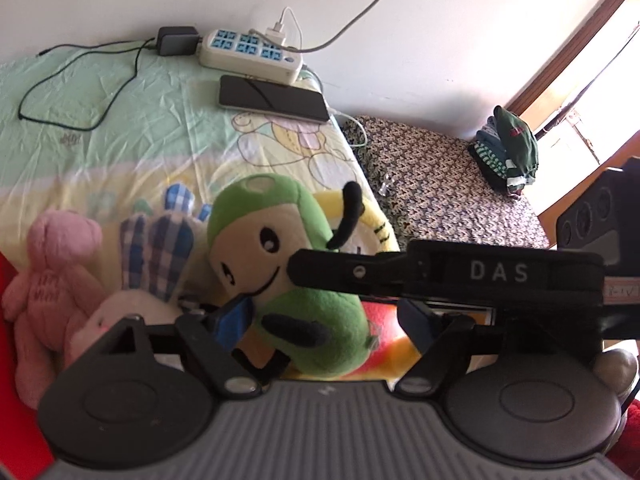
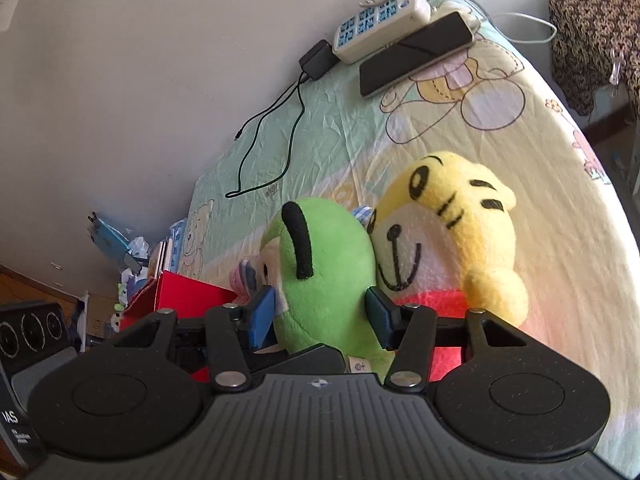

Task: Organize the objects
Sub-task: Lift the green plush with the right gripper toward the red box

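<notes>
In the left wrist view the green plush toy [image 1: 292, 276] stands between the left hand-held gripper [image 1: 324, 320]'s parted pads, long axis upright, face toward the camera, while in the right wrist view the right hand-held gripper [image 2: 322, 316] clamps its body, head up.

Four plush toys sit together: one green plush [image 1: 288, 272], one yellow plush [image 2: 448, 236], one pink bear [image 1: 52, 280], one checked-ear rabbit [image 1: 156, 264]. Farther back: one power strip [image 1: 250, 54], one phone [image 1: 274, 98], one black adapter [image 1: 176, 40].
</notes>
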Tool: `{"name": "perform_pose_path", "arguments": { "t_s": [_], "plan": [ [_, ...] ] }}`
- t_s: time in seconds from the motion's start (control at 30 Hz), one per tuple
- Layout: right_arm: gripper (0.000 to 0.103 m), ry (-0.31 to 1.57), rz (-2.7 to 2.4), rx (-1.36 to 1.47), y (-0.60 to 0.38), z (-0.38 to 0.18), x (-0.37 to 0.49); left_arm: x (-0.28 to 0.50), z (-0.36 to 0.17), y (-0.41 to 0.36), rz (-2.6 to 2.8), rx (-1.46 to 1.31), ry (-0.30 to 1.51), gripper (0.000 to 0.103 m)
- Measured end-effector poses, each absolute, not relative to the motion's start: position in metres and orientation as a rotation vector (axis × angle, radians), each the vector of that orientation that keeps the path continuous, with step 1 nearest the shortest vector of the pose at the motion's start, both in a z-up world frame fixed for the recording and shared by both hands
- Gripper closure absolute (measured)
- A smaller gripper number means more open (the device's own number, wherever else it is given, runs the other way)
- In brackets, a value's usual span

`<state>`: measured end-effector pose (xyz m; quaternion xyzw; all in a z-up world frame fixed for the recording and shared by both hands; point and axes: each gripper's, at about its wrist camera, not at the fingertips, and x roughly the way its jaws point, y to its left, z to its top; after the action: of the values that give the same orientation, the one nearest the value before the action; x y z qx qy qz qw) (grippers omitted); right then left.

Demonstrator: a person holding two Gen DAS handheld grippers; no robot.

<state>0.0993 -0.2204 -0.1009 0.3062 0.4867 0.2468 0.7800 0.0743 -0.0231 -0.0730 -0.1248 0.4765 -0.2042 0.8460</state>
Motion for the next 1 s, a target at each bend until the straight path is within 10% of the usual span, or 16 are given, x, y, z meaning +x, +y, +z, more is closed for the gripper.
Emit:
{"name": "perform_pose_path", "arguments": {
  "t_s": [1.0],
  "plan": [
    [0.054,0.849,0.827,0.619,-0.056,-0.002,0.025,-0.051,0.034,0.126,-0.261,-0.149,0.643,0.028]
  ]
}}
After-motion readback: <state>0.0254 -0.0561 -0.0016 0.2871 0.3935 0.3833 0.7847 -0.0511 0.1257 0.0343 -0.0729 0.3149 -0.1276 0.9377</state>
